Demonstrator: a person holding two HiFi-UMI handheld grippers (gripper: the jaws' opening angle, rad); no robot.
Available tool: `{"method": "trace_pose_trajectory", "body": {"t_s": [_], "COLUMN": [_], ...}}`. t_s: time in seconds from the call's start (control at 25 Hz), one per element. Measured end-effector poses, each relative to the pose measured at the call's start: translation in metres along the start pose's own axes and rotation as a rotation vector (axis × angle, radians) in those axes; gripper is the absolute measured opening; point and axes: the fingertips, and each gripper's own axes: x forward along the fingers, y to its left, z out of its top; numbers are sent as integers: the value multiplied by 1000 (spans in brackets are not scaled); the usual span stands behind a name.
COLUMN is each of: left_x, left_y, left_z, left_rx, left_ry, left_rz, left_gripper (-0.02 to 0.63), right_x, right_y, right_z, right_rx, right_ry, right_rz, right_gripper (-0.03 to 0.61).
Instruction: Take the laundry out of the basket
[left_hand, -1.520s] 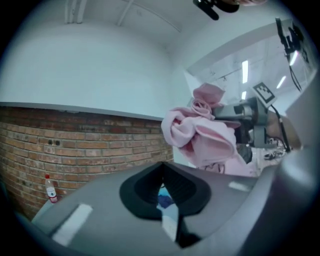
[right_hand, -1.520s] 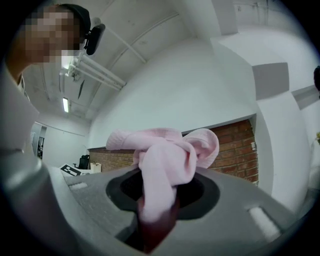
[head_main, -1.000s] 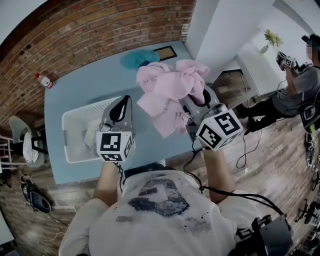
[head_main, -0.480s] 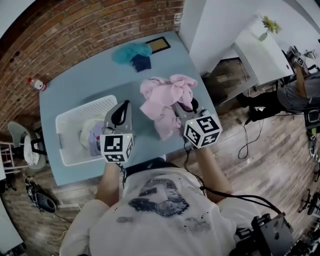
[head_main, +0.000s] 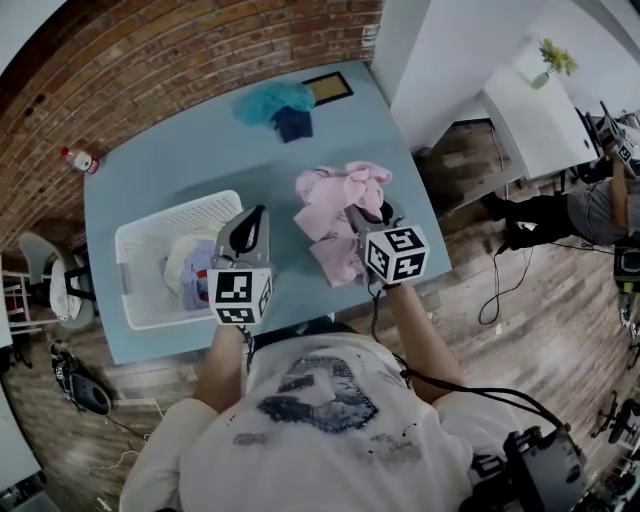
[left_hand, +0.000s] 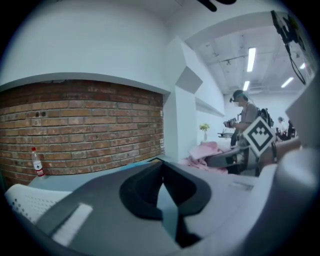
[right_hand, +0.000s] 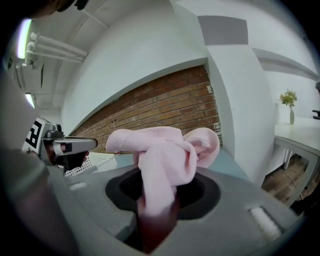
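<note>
A white perforated basket (head_main: 172, 216) stands on the left part of the blue table (head_main: 180, 165), with pale and multicoloured laundry (head_main: 190, 268) inside. My right gripper (head_main: 357, 213) is shut on a bunched pink garment (head_main: 335, 196), low over the table to the right of the basket. In the right gripper view the pink garment (right_hand: 170, 152) bulges up out of the closed jaws of my right gripper (right_hand: 159, 202). My left gripper (head_main: 256, 213) hovers at the basket's right rim; in its own view the left gripper (left_hand: 163, 176) is shut and holds nothing.
A teal cloth (head_main: 265, 100) and a dark blue cloth (head_main: 293, 124) lie at the table's far end beside a framed board (head_main: 328, 87). A bottle (head_main: 80, 159) stands at the far left corner. A person (head_main: 600, 205) stands by a white table (head_main: 530, 110).
The right gripper has come down and toward me with the pink garment, from well above the table to low over it. The left gripper has stayed by the basket.
</note>
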Motion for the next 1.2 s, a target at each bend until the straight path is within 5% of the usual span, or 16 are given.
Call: {"method": "trace_pose_trajectory", "body": {"t_s": [0.68, 1.2], "left_x": [7, 14], "left_y": [35, 36], "left_z": [-6, -7], "left_rx": [-42, -40], "left_ry": [26, 42], "left_rz": [68, 52], "left_gripper": [-9, -9], "right_x": [96, 108], "right_y": [-26, -44], "right_z": [-61, -62], "right_rx": [-105, -91], "right_ry": [230, 171], "right_rz": [-32, -76], "right_gripper": [180, 259]}}
